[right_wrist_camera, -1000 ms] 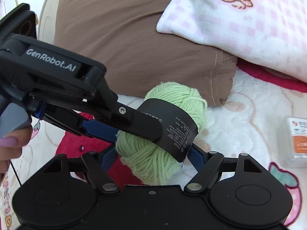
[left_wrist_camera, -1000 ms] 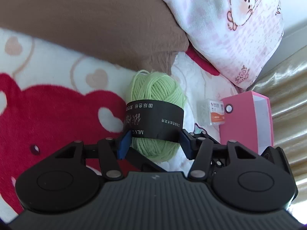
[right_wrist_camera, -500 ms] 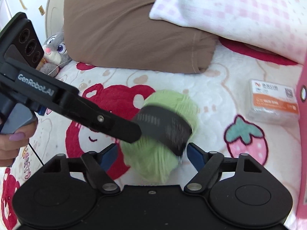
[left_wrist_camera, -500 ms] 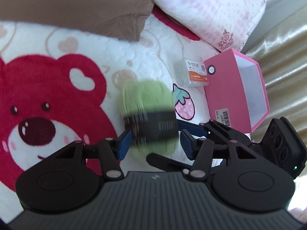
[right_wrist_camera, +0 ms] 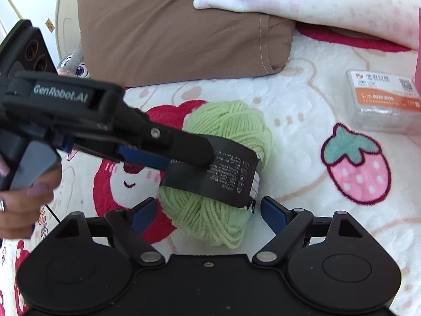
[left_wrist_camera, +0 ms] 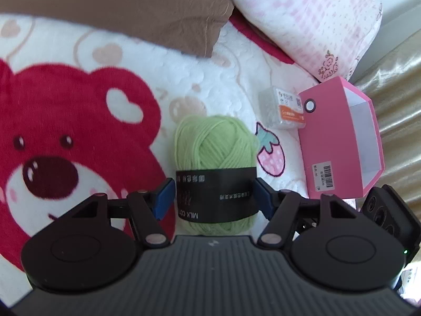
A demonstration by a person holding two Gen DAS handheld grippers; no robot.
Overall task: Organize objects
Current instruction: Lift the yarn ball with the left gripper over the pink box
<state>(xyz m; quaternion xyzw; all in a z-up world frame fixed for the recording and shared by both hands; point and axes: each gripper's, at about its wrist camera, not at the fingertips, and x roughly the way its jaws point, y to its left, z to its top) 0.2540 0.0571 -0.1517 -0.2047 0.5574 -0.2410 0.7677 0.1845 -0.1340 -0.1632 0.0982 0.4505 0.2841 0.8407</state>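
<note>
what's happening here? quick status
A person works two handheld grippers over a bed. The green yarn ball sits between the left gripper, whose jaws have just been opening, with small gaps either side. The right gripper has also been opening and stands clear of the yarn. The open pink box waits nearby, beside a small clear case.

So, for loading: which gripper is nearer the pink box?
Right. Right gripper beside the pink box; left gripper beyond the yarn; both have just been opening around it.

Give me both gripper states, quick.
Left gripper: open, jaws just opening, green yarn between them.
Right gripper: open, jaws just opening, same yarn between, untouched.
</note>
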